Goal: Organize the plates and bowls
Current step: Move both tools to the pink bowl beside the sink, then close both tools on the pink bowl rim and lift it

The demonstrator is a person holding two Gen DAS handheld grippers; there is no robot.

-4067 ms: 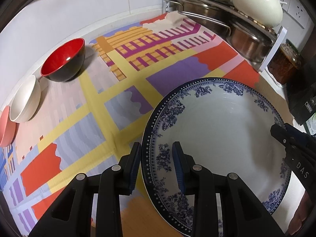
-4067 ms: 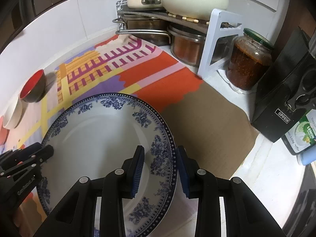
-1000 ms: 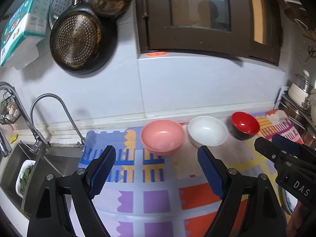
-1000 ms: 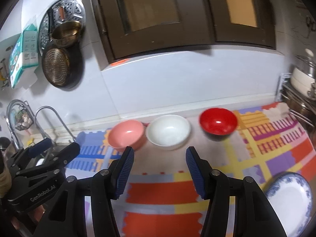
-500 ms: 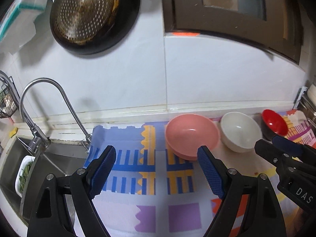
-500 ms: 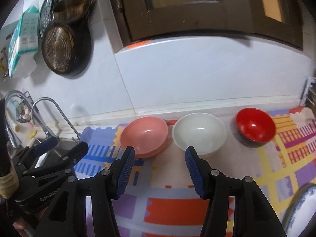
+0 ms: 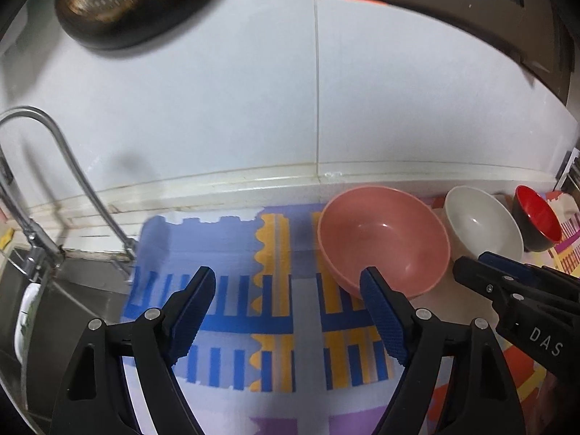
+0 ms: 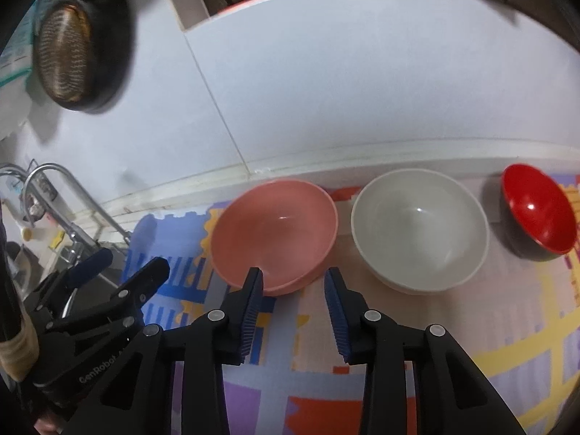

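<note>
Here, the left claw (image 7: pixel 286 311) marked "GenRobot" and right claw (image 8: pixel 293 304) marked "DAS" both gape empty before the pink bowl (image 8: pixel 273 233), white bowl (image 8: pixel 418 230) and red bowl (image 8: pixel 536 214) lining the surface's back edge beside the faucet (image 7: pixel 54 181).

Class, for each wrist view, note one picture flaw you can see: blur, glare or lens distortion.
Left wrist view: the hanging pan is smeared by blur, and the wall edge bows from fisheye distortion. Right wrist view: small glare spots sit inside the red bowl and the white bowl; corners go dark.
</note>
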